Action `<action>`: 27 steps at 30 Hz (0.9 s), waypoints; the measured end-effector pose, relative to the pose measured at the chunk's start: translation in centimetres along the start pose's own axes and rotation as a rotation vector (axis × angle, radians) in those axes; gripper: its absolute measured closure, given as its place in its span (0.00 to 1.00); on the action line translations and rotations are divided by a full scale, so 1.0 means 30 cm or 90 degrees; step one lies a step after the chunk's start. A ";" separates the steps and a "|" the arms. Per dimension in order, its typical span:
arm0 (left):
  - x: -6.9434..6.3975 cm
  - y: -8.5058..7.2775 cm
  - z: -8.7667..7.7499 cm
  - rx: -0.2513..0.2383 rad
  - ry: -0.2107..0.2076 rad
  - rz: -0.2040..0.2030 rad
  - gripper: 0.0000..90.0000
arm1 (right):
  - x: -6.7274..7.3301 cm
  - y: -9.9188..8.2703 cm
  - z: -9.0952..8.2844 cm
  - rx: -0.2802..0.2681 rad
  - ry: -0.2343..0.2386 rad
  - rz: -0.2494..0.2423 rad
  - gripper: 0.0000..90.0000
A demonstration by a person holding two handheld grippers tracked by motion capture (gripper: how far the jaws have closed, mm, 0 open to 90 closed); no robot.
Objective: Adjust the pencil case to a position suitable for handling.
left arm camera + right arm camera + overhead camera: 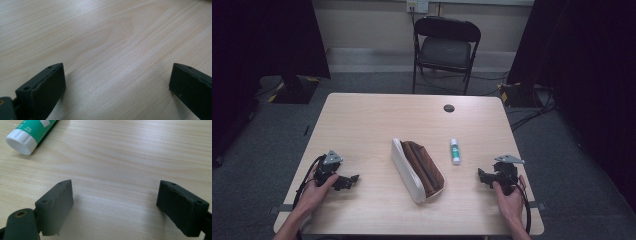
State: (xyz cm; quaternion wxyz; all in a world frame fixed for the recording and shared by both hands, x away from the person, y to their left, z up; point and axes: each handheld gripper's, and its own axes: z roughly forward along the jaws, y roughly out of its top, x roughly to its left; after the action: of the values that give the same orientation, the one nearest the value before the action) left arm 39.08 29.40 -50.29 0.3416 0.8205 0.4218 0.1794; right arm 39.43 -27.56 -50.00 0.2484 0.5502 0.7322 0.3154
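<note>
Nothing begun yet: my left gripper (353, 178) and right gripper (480, 174) rest spread and empty at lower left and right; the case (421, 168) and glue stick (455, 151) lie untouched mid-frame.

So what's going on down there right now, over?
Left claw open, right claw open, both empty on the table. Green-and-white glue stick lying flat, untouched, beside the brown-and-white pencil case. Nothing in the way.
</note>
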 end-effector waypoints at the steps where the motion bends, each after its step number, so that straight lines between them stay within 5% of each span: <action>1: 0.000 0.000 0.000 0.000 0.000 0.000 0.00 | 0.000 0.000 0.000 0.000 0.000 0.000 0.14; 11: -0.004 -0.008 -0.021 0.003 0.006 -0.006 0.08 | 0.012 -0.025 -0.029 -0.001 0.004 0.001 0.16; 16: -0.010 -0.003 -0.036 0.010 0.023 -0.013 0.19 | 0.010 -0.024 -0.049 0.008 0.022 -0.006 0.27; 21: -0.038 0.016 -0.055 -0.019 0.003 -0.025 0.21 | 0.018 -0.029 -0.071 0.008 0.038 -0.011 0.28; 27: -0.108 0.069 -0.077 -0.051 -0.036 -0.011 0.21 | 0.023 -0.030 -0.070 -0.002 0.036 -0.020 0.25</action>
State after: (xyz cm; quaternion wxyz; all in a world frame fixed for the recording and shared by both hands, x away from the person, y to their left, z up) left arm 37.03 26.87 -47.22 0.3878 0.8070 0.4117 0.1700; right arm 37.15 -27.47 -49.25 0.2332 0.5288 0.7473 0.3279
